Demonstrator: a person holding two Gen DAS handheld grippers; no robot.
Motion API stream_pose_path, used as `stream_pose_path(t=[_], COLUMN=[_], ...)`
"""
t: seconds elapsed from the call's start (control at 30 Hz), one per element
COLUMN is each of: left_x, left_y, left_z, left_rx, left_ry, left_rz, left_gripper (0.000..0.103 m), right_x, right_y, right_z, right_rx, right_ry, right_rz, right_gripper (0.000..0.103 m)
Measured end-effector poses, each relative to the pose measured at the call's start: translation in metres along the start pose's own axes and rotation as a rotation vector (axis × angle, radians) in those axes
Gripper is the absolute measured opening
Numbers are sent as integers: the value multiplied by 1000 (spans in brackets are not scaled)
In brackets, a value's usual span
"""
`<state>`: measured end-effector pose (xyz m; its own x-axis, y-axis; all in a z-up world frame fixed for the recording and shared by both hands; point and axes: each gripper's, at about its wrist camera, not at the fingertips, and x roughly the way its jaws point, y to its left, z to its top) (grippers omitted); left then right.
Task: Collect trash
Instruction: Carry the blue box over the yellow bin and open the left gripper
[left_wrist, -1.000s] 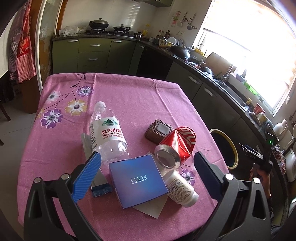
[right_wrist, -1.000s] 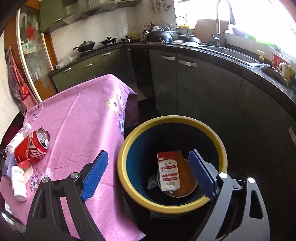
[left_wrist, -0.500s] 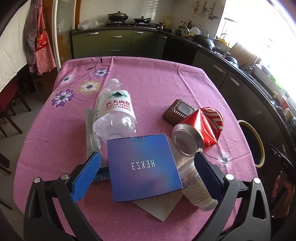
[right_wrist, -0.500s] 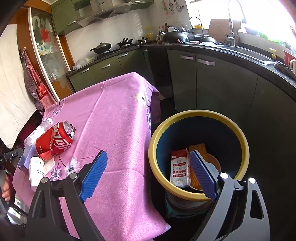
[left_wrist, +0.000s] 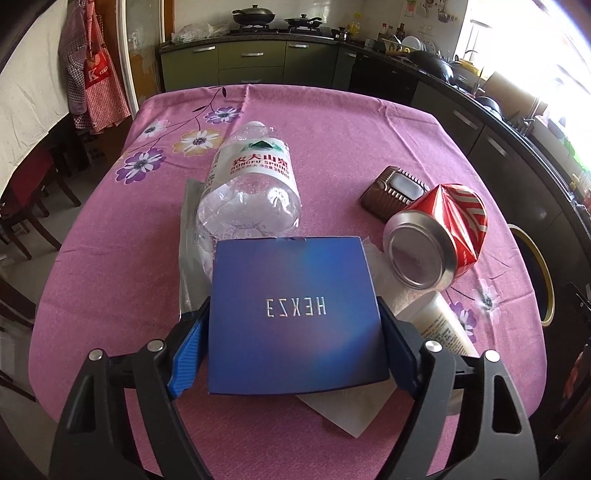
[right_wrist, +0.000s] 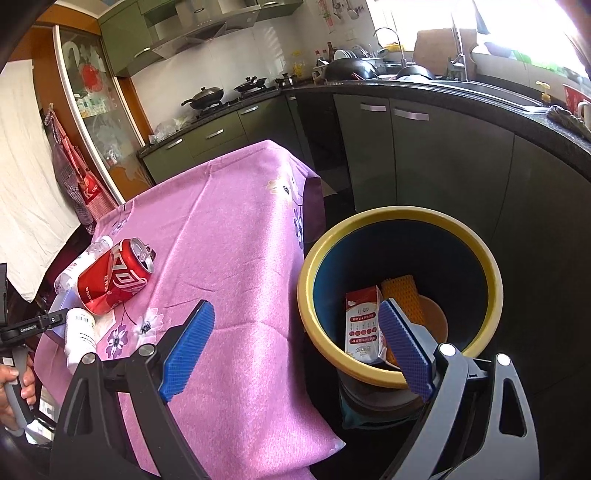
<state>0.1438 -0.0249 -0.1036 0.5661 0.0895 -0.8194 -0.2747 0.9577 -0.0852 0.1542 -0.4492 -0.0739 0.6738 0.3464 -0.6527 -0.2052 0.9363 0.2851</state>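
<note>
Left fingers closing on the blue box

The left gripper (left_wrist: 293, 341) has just been narrowing; its fingers (left_wrist: 188, 354) touch both sides of the blue box (left_wrist: 295, 317) on the pink surface (left_wrist: 332, 140). Next, probably: lift it to the bin (right_wrist: 400, 295), where the right gripper (right_wrist: 295, 349) hovers spread and empty.

Home kitchen. Green cabinets (left_wrist: 251, 59) run under a dark L-shaped counter (right_wrist: 461, 99); a gas hob carries a wok (left_wrist: 253, 15) and lidded pans. Sink with tall tap (right_wrist: 458, 48), dish rack, range hood (right_wrist: 195, 35), aprons (left_wrist: 92, 81) hanging by a glass door, table in pink floral cloth (left_wrist: 332, 129).
</note>
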Motion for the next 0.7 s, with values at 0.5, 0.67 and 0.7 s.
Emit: stream_pose_path(t=[0.5,0.67,0.7], left_x=[-25,-46,-50], left_y=[10,13,12], left_z=[-8,-8,-8], left_rx=[39,54,61], left_ry=[-45,-74,-80], left_rz=[-48,-64,-67], left_gripper=[74,74,74], right_x=[-1,1,1], right_y=[7,9,9], right_z=[0,-1,-1], right_rx=[-13,-18,-18], right_ry=[8,12,12], right_rz=[22,29,30], right_gripper=[89,89,89])
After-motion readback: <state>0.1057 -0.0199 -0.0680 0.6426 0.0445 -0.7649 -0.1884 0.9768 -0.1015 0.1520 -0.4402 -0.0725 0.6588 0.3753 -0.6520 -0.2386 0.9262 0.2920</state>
